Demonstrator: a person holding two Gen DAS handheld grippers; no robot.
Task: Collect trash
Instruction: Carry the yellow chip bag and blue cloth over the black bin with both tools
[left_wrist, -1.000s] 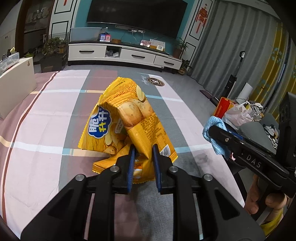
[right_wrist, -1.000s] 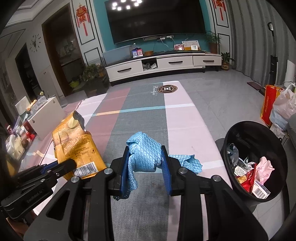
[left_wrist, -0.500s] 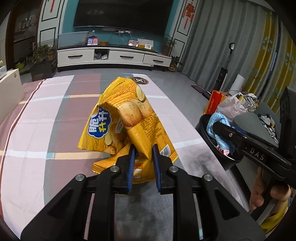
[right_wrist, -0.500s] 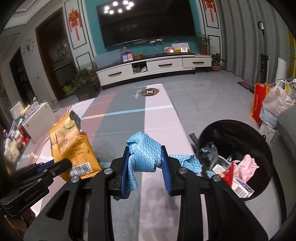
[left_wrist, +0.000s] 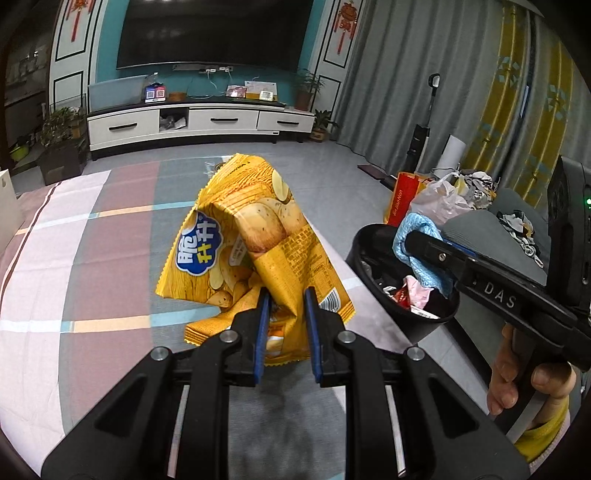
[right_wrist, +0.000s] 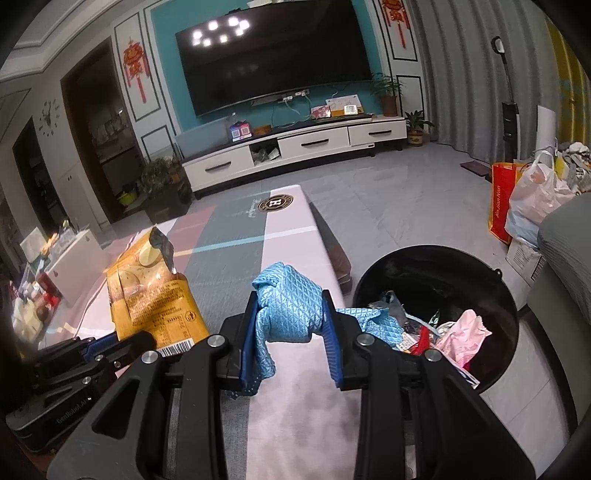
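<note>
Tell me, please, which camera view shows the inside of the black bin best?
The right wrist view: it looks down into the black bin, showing its trash. The left wrist view catches only its near rim, partly behind the blue cloth.

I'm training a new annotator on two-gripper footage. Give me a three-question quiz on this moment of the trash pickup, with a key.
1. True or false: the left gripper is shut on the yellow chip bag.
2. What does the right gripper hold?
A. a pink wrapper
B. a blue cloth
C. a red bag
3. Fill in: the black trash bin stands beside the table, on its ____ side in the right wrist view, with trash already in it.

Key
1. True; the bag is pinched between the blue pads.
2. B; the blue cloth is bunched between the jaws.
3. right
</note>
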